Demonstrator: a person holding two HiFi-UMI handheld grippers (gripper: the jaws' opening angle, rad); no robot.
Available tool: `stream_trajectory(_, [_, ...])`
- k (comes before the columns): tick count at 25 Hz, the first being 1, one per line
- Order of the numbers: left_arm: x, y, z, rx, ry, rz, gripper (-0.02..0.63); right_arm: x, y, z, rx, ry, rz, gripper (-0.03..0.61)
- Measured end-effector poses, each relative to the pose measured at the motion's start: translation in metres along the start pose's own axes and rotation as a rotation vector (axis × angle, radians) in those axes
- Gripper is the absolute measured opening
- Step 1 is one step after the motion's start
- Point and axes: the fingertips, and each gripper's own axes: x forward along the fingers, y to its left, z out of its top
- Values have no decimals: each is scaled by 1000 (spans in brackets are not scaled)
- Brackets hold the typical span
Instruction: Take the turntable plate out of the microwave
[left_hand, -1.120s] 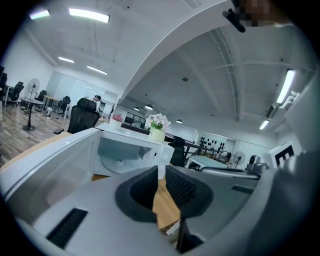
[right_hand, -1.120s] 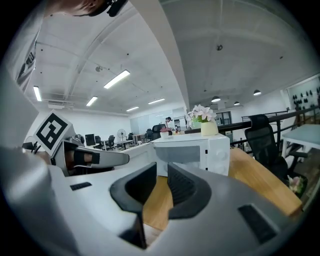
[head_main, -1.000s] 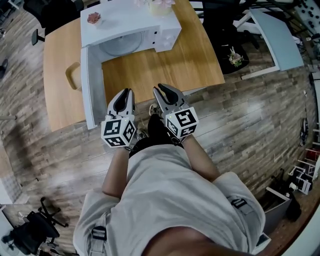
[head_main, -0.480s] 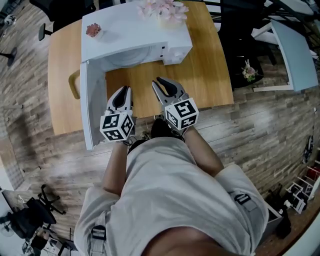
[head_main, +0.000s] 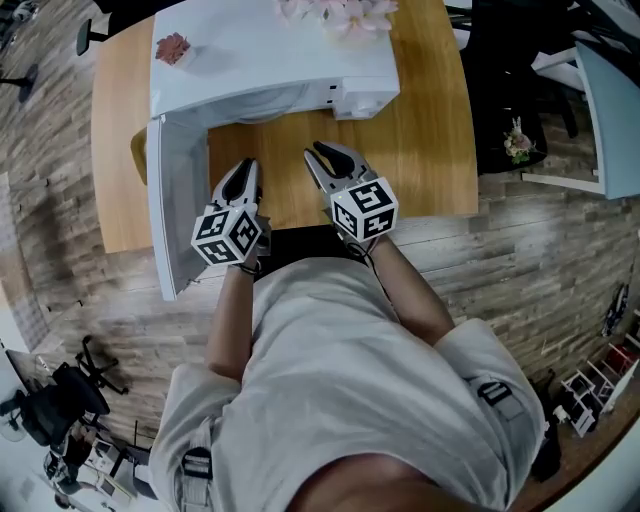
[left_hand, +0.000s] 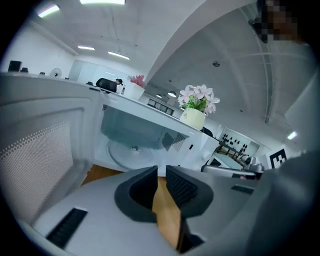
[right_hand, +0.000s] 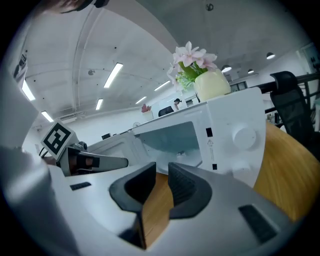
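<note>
The round clear glass turntable plate (left_hand: 131, 151) lies flat on the floor of the cavity of the white microwave (head_main: 270, 45), and we see nothing touching it. The microwave's door (head_main: 168, 215) stands swung wide open on the left. On top of the microwave stand a cream vase of pink flowers (head_main: 335, 12) and a small pot with a pink plant (head_main: 172, 47). The microwave sits on a light wooden worktop (head_main: 425, 140). Our left claw (head_main: 243, 170) hovers over the bare worktop in front of the opening, close to the open door. Its jaws stand a narrow slit apart with only wood showing between them, so it holds nothing. Our right claw (head_main: 320, 155) hovers just beside it, nearer the control panel with its round white knob (right_hand: 245, 136); its jaws are also slightly apart and empty. Both claws are well short of the plate
</note>
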Motion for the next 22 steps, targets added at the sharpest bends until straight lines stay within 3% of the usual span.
stream_trajectory(10, [38, 34, -20, -122, 20, -2, 71, 47, -8, -30, 115, 65, 23, 81])
stream_trajectory(18, [75, 54, -36, -269, 38, -48, 89, 84, -12, -52, 134, 119, 23, 83])
stream_trajectory(22, [87, 65, -36, -356, 27, -53, 98, 101, -18, -60, 225, 133, 13, 83])
